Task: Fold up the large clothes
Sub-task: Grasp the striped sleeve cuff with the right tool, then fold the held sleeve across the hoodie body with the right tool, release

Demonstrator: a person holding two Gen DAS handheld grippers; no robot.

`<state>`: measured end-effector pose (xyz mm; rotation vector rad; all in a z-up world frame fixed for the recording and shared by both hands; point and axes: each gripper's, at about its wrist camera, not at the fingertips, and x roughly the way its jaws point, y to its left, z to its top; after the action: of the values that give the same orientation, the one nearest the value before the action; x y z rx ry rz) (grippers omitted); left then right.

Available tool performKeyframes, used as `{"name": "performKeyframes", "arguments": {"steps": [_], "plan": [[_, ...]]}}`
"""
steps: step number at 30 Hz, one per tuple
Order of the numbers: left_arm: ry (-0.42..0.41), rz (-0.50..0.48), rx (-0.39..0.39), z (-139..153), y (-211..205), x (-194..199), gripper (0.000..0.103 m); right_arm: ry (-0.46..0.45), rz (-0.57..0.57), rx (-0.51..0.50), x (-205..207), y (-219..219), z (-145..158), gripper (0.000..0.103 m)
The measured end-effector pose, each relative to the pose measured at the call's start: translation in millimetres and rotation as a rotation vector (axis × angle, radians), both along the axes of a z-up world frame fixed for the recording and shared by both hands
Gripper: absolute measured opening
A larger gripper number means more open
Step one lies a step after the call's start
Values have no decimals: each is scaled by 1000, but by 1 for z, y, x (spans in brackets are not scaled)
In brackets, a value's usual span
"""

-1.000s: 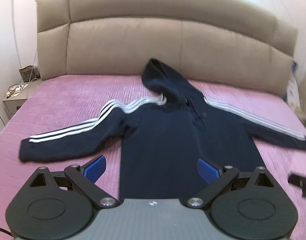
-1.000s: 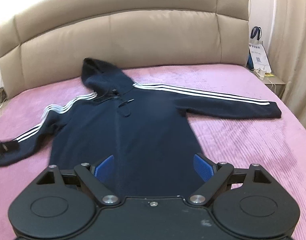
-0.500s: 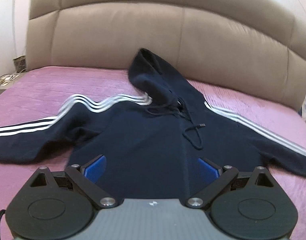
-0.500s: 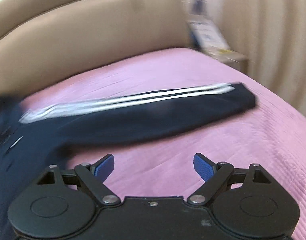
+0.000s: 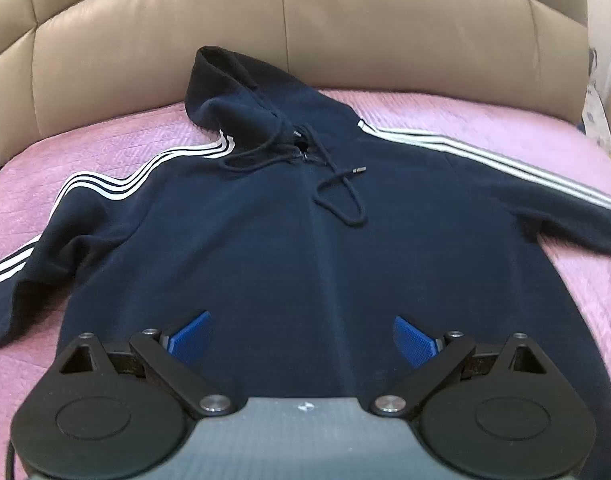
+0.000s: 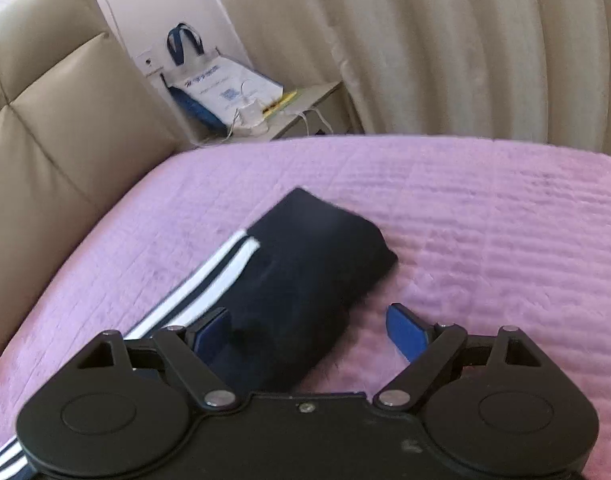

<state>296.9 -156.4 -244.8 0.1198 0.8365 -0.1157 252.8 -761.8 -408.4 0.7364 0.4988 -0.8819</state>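
The left claw (image 5: pixel 303 336) stands with its blue pads wide apart and nothing between them, low over the lower front of the hoodie (image 5: pixel 305 240). The right claw (image 6: pixel 311 330) is also spread wide, over the end of the right sleeve (image 6: pixel 305 264); its left pad lies over the dark cloth by the white stripes, its right pad over bare bedspread just beside the sleeve's edge, and whether either pad touches the cloth I cannot tell. The hoodie lies face up and spread flat on the bed (image 5: pixel 485 120), hood (image 5: pixel 241 96) toward the headboard (image 5: pixel 345 28), both sleeves stretched outward, drawcords (image 5: pixel 337 196) looped loose on the chest. The cuff (image 6: pixel 337 232) ends well short of the bed's side edge, with open pink bedspread beyond it and on toward the foot. Pink cover also shows either side of the body and between hood and headboard. Past the bed's right edge stands a nightstand (image 6: pixel 305 108) with a bag (image 6: pixel 221 88) and cables, and behind it a pale curtain (image 6: pixel 445 40).
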Motion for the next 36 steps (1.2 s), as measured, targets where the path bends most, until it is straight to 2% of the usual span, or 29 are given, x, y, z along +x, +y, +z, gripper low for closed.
{"name": "performKeyframes", "arguments": {"steps": [2,4,5,6,7,8,9,11,15,19,23,25,27,29,31,32,33,34,35,36], "plan": [[15,-6,25,-3,2,-1,98,21,-9,-2,11,0,-2,103],[26,-2,34,-4,7,-3,98,60,20,-25,23,5,-3,89],[31,1,38,-4,9,-5,98,90,35,-37,28,9,-3,66],[35,5,41,-4,12,-7,98,135,32,-61,31,14,-1,52],[37,9,45,-4,14,-9,96,144,40,-71,31,18,2,39],[38,12,50,-3,17,-10,96,139,53,-64,31,22,6,17],[38,16,51,-2,20,-11,96,136,65,-68,32,27,11,17],[38,24,45,0,27,-13,95,155,105,-151,38,48,28,16],[12,35,38,14,43,-12,94,131,246,-326,47,124,76,16],[-23,66,3,35,65,-1,87,18,441,-438,55,232,128,16],[-54,118,-47,56,89,15,87,-119,615,-508,63,347,167,16],[-72,151,-70,65,103,22,87,-194,731,-472,72,406,180,16],[-100,190,-85,73,118,29,87,-250,841,-389,81,454,183,16],[-120,225,-96,78,130,34,88,-279,935,-320,93,503,177,16],[-135,247,-105,76,141,39,89,-272,1056,-218,110,545,158,24],[-132,253,-106,72,147,42,89,-240,1124,-152,121,562,143,57],[-119,254,-112,67,152,46,89,-187,1194,-79,130,575,127,77],[-109,248,-125,62,157,48,89,-145,1249,-27,134,583,114,73],[-96,238,-142,56,163,50,89,-114,1275,-12,132,581,105,64],[-80,225,-155,50,168,53,89,-87,1274,-21,129,573,99,64]]}}
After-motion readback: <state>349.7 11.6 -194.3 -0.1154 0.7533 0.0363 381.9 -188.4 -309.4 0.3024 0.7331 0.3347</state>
